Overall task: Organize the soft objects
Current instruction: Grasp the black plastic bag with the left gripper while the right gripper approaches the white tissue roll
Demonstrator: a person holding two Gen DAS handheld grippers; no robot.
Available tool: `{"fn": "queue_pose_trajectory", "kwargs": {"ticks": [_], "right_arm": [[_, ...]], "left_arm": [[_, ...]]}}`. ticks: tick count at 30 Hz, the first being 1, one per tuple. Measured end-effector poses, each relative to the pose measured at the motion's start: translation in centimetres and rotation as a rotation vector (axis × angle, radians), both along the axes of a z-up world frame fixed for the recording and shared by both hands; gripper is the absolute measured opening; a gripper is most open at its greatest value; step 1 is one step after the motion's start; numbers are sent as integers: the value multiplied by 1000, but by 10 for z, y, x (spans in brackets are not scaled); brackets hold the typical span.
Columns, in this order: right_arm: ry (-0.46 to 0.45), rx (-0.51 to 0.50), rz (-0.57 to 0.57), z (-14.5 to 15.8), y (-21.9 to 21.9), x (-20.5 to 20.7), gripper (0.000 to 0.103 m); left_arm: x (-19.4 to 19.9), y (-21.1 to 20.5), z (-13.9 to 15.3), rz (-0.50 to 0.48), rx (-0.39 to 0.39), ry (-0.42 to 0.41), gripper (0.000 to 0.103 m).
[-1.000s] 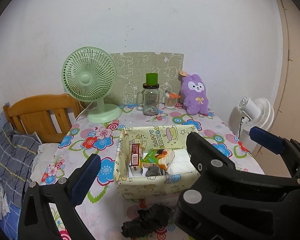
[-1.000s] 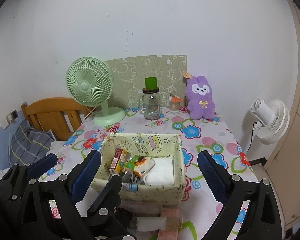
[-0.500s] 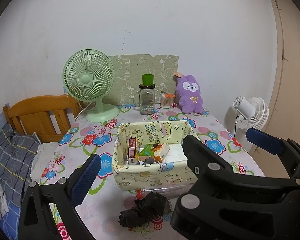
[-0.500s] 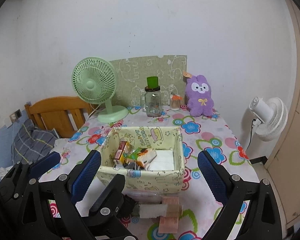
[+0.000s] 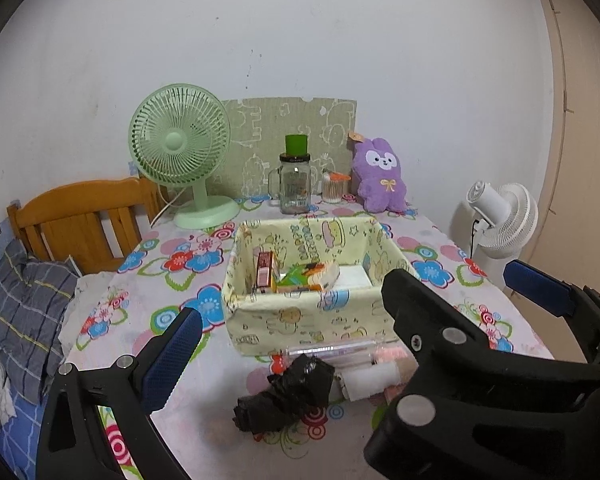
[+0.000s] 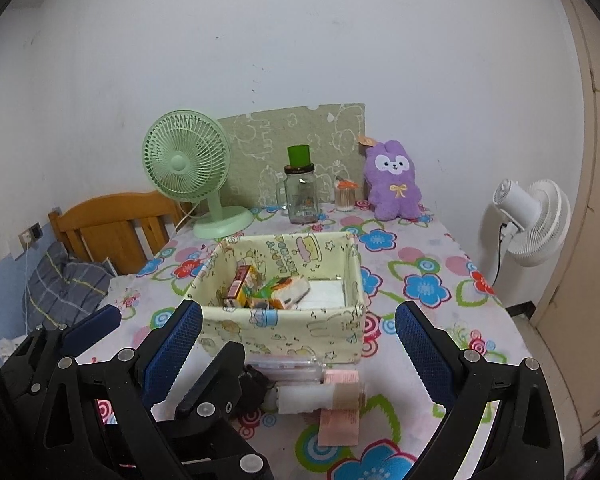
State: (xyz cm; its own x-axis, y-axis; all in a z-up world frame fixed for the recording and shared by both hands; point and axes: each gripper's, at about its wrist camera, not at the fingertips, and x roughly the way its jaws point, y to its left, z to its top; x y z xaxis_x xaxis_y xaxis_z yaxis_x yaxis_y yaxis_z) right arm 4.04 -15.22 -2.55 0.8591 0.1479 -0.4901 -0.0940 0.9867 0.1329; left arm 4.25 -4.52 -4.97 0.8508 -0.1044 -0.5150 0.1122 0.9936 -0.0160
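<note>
A yellow fabric basket [image 5: 312, 320] [image 6: 288, 332] stands mid-table and holds a red box [image 5: 265, 270], a green-orange tissue pack [image 5: 312, 274] and a white folded pad [image 6: 324, 294]. On the table in front of it lie a crumpled black bag [image 5: 288, 392], a white roll [image 5: 368, 380] [image 6: 304, 396], a clear plastic case [image 5: 328, 350] and pink packets [image 6: 340, 416]. A purple plush bunny [image 5: 380, 178] [image 6: 394, 184] sits at the back. My left gripper [image 5: 300, 332] and right gripper [image 6: 298, 332] hover side by side before the basket, both open and empty.
At the back stand a green desk fan [image 5: 180, 148], a glass jar with a green lid [image 5: 295, 184] and a swab pot [image 5: 334, 188]. Left of the table are a wooden chair [image 5: 84, 220] and plaid cloth [image 5: 24, 312]. A white floor fan [image 5: 500, 216] is on the right.
Both grippers have drawn back from the basket, so the black bag, white roll and pink packets in front of it show more fully. Both stay open.
</note>
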Motion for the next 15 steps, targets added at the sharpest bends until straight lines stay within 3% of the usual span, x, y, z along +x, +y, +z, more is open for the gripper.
{"fn": "queue_pose_trajectory", "kwargs": {"ticks": [15], "right_arm": [[25,10,1,-38,0,-13,99]], "left_arm": [[-11,0,-37,-18,-13,34,102]]}}
